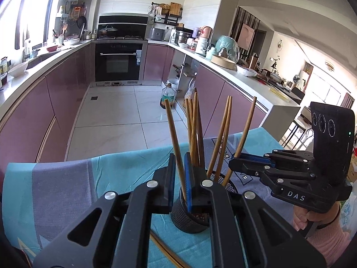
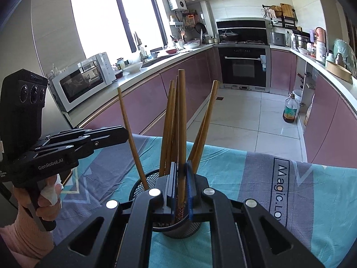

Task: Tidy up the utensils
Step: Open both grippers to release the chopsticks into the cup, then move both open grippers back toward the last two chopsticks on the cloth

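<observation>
several wooden chopsticks (image 1: 196, 129) stand fanned out in a black mesh holder (image 1: 189, 216) at the lower middle of both views, and the count is hard to fix because they overlap and the gripper linkages cover the holder's front. the holder's base is cut off behind the black arms in the right wrist view, and only part of its mesh rim (image 2: 139, 185) shows. two more chopsticks (image 1: 165, 250) lie flat on the cloth at the bottom of the left wrist view, their ends hidden under the gripper body.

the sticks are plain brown wood, thicker at the top, with a patterned band low on the one seen in the right wrist view. the holder sits on a teal and grey cloth (image 2: 245, 178) with printed lettering.

the left gripper (image 1: 178, 178) is clamped on one leaning chopstick (image 1: 175, 138), pads pressed to its lower half just above the holder. the right gripper (image 2: 180, 183) is clamped on an upright chopstick (image 2: 181, 122) in the same way. both point downward over the holder, close beside each other, each held by a hand (image 2: 48, 198) in a pink sleeve (image 1: 330, 243).
</observation>
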A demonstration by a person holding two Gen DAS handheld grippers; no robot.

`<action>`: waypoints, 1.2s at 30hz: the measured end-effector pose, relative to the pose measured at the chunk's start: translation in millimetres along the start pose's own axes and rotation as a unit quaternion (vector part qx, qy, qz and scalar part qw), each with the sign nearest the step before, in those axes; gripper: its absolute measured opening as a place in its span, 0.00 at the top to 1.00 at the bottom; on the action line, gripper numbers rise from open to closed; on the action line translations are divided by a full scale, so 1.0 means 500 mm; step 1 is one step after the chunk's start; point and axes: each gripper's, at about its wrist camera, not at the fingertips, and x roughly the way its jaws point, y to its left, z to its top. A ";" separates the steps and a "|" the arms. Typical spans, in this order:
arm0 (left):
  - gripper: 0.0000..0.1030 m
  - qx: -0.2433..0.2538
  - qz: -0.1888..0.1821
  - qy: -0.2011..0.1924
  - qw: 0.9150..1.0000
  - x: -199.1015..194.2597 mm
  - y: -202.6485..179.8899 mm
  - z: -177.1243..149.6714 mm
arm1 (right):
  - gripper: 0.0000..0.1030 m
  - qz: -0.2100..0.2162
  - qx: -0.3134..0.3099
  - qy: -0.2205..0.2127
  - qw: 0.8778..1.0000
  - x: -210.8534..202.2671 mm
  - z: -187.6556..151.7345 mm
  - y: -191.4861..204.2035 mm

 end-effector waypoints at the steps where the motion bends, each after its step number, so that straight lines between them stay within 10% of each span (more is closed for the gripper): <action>1: 0.89 -0.003 0.000 0.000 1.000 0.001 0.005 0.000 | 0.92 0.000 0.003 -0.001 1.000 -0.001 -0.001 -0.002; 36: 0.52 -0.029 0.063 -0.046 0.997 -0.147 0.068 -0.185 | 0.74 0.082 -0.030 -0.020 0.996 -0.093 -0.123 0.082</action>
